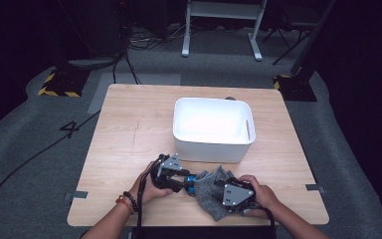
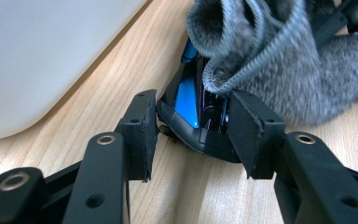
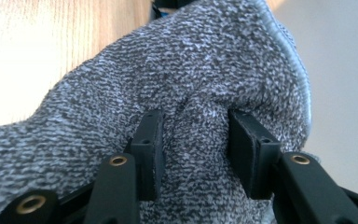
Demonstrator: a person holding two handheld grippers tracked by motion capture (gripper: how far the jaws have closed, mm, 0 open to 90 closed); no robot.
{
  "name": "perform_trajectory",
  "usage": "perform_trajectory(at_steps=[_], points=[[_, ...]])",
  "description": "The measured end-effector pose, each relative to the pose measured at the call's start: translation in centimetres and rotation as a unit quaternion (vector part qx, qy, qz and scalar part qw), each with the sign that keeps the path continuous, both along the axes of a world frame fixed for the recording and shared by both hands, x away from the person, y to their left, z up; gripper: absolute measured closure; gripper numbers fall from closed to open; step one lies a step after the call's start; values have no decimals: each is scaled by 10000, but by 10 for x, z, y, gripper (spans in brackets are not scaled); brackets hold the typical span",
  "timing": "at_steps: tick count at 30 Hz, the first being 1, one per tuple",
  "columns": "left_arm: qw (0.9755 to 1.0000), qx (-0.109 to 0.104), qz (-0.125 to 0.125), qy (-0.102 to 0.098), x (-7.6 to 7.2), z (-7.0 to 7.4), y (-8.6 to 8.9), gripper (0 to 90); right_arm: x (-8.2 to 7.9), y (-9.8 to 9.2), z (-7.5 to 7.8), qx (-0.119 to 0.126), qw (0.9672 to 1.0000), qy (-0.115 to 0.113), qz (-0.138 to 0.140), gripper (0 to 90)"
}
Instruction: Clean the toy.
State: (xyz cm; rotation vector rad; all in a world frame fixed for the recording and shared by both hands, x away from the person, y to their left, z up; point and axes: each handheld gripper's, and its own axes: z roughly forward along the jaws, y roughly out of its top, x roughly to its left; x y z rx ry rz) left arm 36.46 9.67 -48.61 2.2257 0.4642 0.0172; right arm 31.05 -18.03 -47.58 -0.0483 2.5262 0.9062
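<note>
A grey knitted pouch (image 1: 205, 195) lies near the table's front edge, just before the white bin (image 1: 213, 149). My left gripper (image 1: 186, 180) is shut on a black and blue object (image 2: 189, 100), its pads (image 2: 144, 133) pressing both sides. The pouch's open mouth (image 2: 242, 56) drapes over the far end of that object. My right gripper (image 1: 219, 185) sits on the pouch from the right. In the right gripper view its jaws (image 3: 196, 140) stand apart, with a soft fold of the knit (image 3: 168, 70) bulging between them, not pinched.
The white bin (image 2: 28, 56) is empty and stands close behind both grippers; its wall (image 3: 345, 70) is right beside the pouch. The wooden table (image 1: 129, 124) has bare room to the left and around the bin. Chair and desk legs stand on the floor beyond.
</note>
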Motion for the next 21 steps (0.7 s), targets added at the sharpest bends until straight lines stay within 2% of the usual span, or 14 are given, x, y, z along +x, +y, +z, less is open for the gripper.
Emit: perform_trajectory(at_steps=[2, 8, 11, 13, 15, 18, 20, 21], points=[[10000, 1, -3, -6, 0, 0, 0, 531, 5, -8, 2, 1, 9998, 196, -22, 557], [10000, 1, -19, -19, 0, 0, 1, 531, 19, -29, 5, -219, 9985, 495, -83, 521], [10000, -11, -9, 14, 0, 0, 3, 532, 25, -37, 4, -361, 9979, 496, -192, 497], [10000, -26, 5, 44, 1, 0, 5, 532, 27, -39, 2, -204, 9978, 597, -215, 479], [10000, -25, 13, 41, 1, 0, 4, 531, 27, -37, 1, -104, 9979, 580, -253, 436], [10000, -28, 31, 46, 0, 0, 3, 530, 24, -28, 1, 184, 9977, 624, -183, 395], [10000, -23, 39, 39, 0, 0, 2, 530, 19, -17, 0, 264, 9982, 508, -156, 361], [10000, -23, 36, 44, 0, 0, 2, 530, 16, -9, -1, 255, 9988, 388, -167, 315]])
